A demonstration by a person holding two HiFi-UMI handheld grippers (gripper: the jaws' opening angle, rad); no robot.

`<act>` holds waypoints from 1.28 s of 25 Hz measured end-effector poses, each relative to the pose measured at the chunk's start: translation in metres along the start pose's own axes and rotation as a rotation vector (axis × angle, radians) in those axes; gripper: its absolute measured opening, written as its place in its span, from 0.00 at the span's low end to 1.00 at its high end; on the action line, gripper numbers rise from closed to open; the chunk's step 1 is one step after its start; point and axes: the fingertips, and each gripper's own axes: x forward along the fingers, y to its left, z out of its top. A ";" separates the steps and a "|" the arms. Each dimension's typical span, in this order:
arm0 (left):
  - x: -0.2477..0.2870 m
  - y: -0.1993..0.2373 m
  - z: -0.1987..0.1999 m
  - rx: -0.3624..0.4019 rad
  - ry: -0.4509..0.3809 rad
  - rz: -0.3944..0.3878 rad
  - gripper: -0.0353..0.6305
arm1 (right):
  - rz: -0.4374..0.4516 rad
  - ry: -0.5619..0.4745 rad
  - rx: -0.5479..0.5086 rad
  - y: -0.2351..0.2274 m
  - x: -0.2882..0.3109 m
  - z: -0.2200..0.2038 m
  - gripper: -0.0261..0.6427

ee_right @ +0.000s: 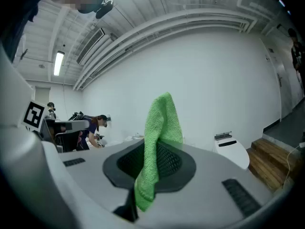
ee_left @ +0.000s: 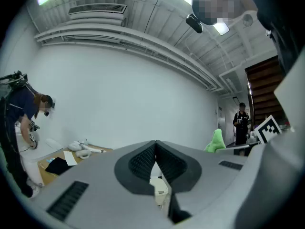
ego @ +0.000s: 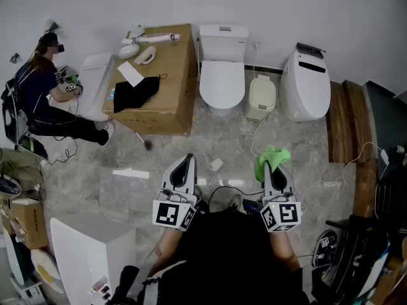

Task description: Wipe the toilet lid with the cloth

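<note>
Cloth, green knit, pinched between ribbed right tongs; left tongs closed

Bright ceiling light; fisheye-warped edges

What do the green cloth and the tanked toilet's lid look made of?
Cloth, clamped in the right gripper: bright green looped knit, likely microfibre, soft and matte. Toilet lid: smooth white with a slight sheen, probably hard plastic; ceramic can't be ruled out from here.
</note>
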 end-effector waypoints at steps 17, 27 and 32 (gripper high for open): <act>-0.017 0.047 0.008 -0.027 -0.008 -0.037 0.06 | -0.027 -0.016 0.011 0.049 0.018 -0.002 0.12; -0.032 0.102 -0.005 -0.024 0.039 -0.084 0.06 | -0.057 0.003 -0.018 0.102 0.047 -0.014 0.12; -0.026 0.118 -0.008 -0.027 0.049 -0.087 0.06 | -0.064 0.036 -0.020 0.108 0.062 -0.020 0.12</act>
